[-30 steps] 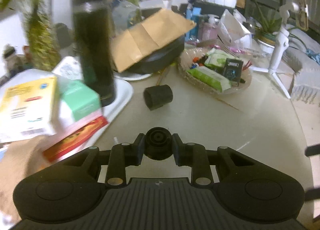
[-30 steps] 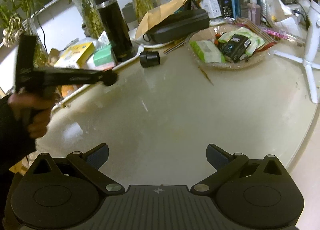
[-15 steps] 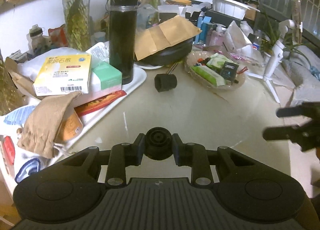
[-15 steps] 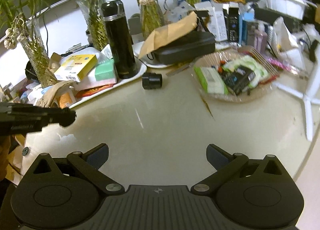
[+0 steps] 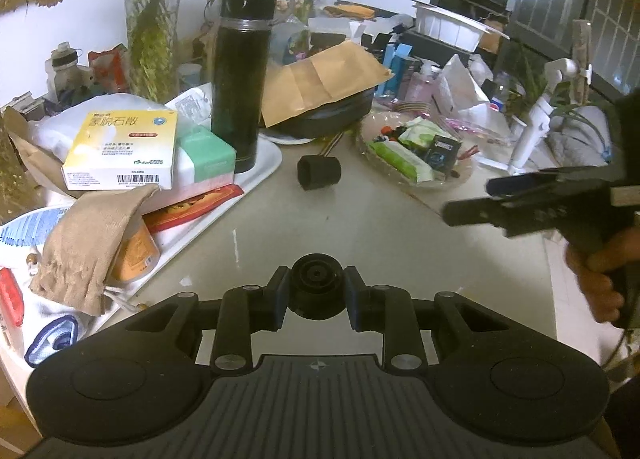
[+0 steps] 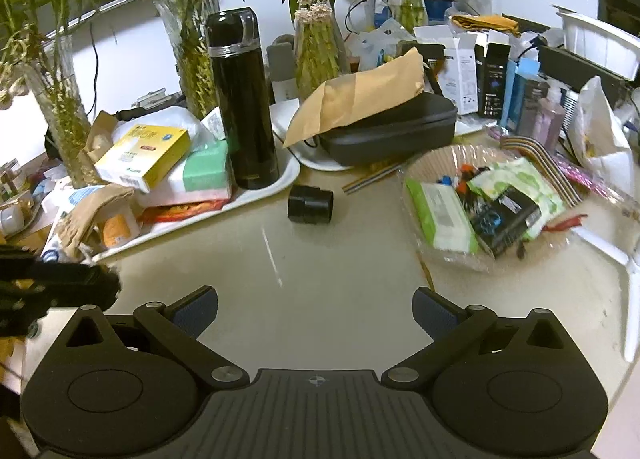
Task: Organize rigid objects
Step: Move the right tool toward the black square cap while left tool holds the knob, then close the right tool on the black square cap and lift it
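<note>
While the left gripper (image 5: 316, 291) holds a small round black cap-like piece (image 5: 316, 285) pinched tight between its jaws, the right gripper (image 6: 316, 309) stands wide open with nothing between its blue pads (image 6: 434, 309). Compared with a second ago, both grippers have drawn back and lifted from the cluttered far edge of the counter (image 6: 340, 279), and the left wrist view now takes in far more of the white tray (image 5: 264, 167). The right gripper, held in a person's hand (image 5: 600, 271), has come into the left view at its right edge.

The short black cylinder (image 6: 310, 204), apparently the next loose rigid item, lies on its side on bare counter, just off the tray's near corner and close to the tall black flask (image 6: 242, 99) standing on that tray. It has not shifted. A clear shallow dish of packets (image 6: 448, 255) sits toward the right edge.

Judgement: the retreat looks like a repositioning, with the open right gripper facing the cylinder and free to collect it. The held piece has yet to be placed; whether it belongs with the cylinder cannot be told.
</note>
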